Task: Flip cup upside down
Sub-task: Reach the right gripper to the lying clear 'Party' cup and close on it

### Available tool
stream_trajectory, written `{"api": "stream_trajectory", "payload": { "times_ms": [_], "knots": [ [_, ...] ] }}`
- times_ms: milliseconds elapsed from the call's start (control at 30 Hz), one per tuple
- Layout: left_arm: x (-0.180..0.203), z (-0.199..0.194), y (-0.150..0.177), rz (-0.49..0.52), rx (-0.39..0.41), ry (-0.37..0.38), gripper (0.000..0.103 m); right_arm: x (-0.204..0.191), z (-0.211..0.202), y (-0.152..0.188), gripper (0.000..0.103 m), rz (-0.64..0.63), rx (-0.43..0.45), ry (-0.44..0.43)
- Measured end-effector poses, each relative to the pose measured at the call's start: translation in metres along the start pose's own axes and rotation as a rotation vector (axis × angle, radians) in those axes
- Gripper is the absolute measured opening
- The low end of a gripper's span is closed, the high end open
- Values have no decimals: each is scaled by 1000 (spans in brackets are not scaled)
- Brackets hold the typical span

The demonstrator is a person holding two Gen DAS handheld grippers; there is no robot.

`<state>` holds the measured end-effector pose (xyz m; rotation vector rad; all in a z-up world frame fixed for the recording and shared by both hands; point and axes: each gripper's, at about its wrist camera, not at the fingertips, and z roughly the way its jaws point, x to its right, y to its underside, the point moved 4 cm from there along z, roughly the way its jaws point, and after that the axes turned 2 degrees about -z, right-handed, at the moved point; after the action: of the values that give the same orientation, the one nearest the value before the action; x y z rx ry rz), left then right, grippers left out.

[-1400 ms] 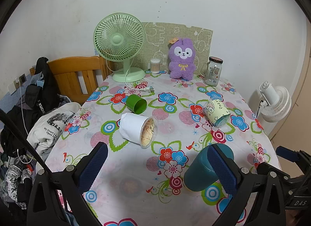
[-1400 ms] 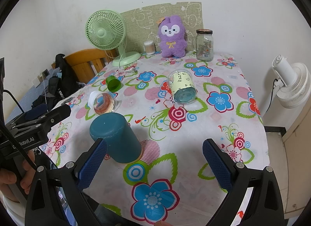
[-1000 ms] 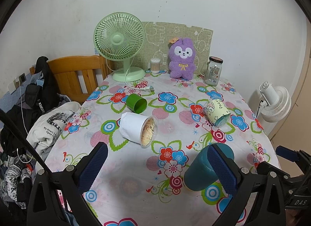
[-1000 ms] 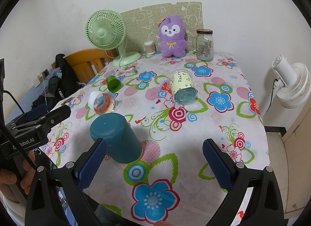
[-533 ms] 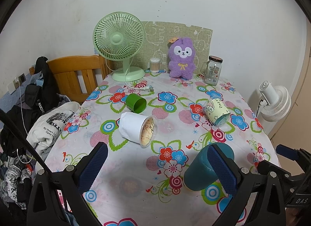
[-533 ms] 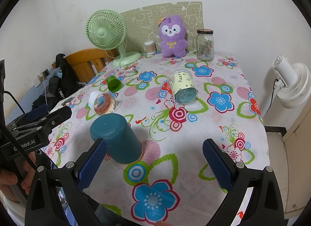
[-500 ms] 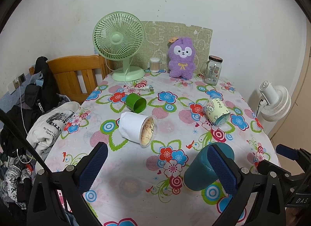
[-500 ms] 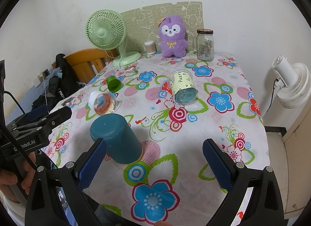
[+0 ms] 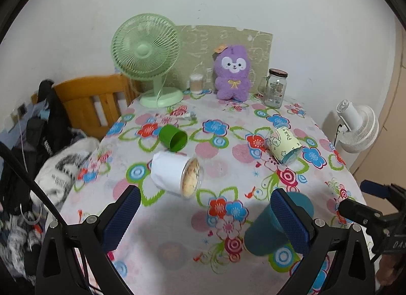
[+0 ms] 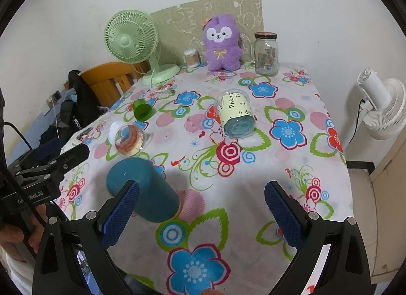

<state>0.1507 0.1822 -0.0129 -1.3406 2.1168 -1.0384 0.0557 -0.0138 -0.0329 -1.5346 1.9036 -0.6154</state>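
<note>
Hidden: the teal cup's point(image 10: 144, 191) mouth cannot be seen in either view; the right claw's left finger point(image 10: 119, 216) covers part of its near side, and in the left wrist view the left claw's right finger covers part of it.
Cut off: both claws' handles run out of the bottom of their views; the hand point(image 10: 15, 234) on the left claw's handle shows only at the edge of the right wrist view.
Blurred: the clothes heap point(image 9: 53, 168) left of the worktop is smeared in the left wrist view.
Left claw point(image 9: 205, 218): spread wide, holding nothing, hovering above the worktop's near edge, with the white cup ahead of its gap.
Right claw point(image 10: 200, 211): spread wide, holding nothing, hovering over the worktop's point(image 10: 291, 168) near edge; the teal cup is just beside its left finger, contact not clear.
Teal cup: on the floral worktop at the near edge, closed base up and leaning toward the claws.
White cup point(image 9: 175, 173): on its side, just beyond the teal cup, mouth toward the claws.
Green cup point(image 9: 173, 137): on its side, just beyond the white cup.
Party cup point(image 10: 236, 114): on its side, right of the white cup, well apart.
Far edge of worktop: green fan point(image 9: 149, 59), plush point(image 9: 232, 74) and jar point(image 9: 275, 88).
</note>
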Motion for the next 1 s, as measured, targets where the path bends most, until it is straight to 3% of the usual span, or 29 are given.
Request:
{"api": "stream_trajectory", "payload": {
  "times_ms": [433,667,1000],
  "knots": [
    [25,54,-44,260,-57,102,103,32,48,-49,100,13,-63,28],
    [43,96,-59,331,-121,142,103,44,82,-71,100,-3,-107,51],
    [55,146,-71,394,-204,140,103,63,142,-90,100,-27,-188,64]
  ]
}}
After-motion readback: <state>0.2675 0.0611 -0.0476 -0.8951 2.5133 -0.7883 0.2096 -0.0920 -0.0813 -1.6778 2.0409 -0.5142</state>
